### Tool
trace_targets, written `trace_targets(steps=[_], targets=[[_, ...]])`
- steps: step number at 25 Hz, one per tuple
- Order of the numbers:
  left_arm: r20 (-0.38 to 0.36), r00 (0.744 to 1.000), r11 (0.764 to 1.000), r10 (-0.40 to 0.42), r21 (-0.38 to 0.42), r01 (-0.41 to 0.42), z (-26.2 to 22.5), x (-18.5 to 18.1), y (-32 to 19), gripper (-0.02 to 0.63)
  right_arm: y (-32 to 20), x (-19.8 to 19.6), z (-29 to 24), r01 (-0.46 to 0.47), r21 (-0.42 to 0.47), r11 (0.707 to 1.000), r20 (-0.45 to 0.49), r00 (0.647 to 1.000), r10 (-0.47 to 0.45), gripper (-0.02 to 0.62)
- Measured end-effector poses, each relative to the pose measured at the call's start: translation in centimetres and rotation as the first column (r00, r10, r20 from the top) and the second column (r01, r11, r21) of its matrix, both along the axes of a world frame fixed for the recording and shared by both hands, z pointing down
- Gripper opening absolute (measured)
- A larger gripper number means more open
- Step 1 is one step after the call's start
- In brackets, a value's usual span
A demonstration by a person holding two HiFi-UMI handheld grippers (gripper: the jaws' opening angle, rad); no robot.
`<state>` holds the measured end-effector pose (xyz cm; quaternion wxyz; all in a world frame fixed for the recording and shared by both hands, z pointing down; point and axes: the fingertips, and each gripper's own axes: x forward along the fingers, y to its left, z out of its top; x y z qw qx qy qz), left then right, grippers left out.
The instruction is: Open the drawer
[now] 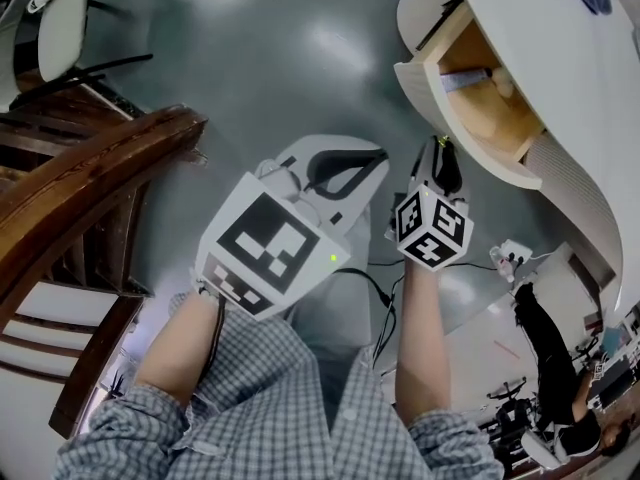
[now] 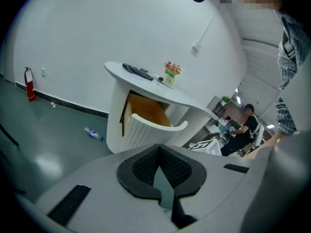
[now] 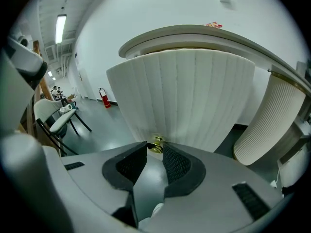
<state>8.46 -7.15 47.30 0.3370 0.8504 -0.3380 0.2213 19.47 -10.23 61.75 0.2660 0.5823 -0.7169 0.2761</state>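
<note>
The right hand-held gripper (image 3: 154, 148) pinches the brass knob (image 3: 156, 143) on the pulled-out ribbed drawer (image 3: 189, 96); the left hand-held gripper (image 2: 158, 150) hovers nearby, its 2 jaws together, empty.

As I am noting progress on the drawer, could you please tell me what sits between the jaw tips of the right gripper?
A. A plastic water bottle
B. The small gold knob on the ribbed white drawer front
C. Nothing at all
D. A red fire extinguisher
B: in the right gripper view, the right gripper has the gold knob of the ribbed white drawer front between its jaw tips, with the pads closed against it.
</note>
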Motion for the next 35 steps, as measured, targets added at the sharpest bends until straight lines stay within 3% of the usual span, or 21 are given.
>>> trace_targets(steps=[27, 35], targets=[[-0.004, 1.000, 1.000, 0.027, 0.003, -0.027, -0.4, -1.6, 1.8, 0.003, 6.3, -1.5, 0.9, -0.015, -0.050, 0.999, -0.039, 0.999, 0.013, 0.098], [-0.006, 0.998, 0.998, 0.062, 0.021, -0.062, -2.0, -1.5, 2.5, 0.003, 6.7, -1.2, 0.6, -0.047, -0.087, 0.995, 0.001, 0.999, 0.047, 0.098]])
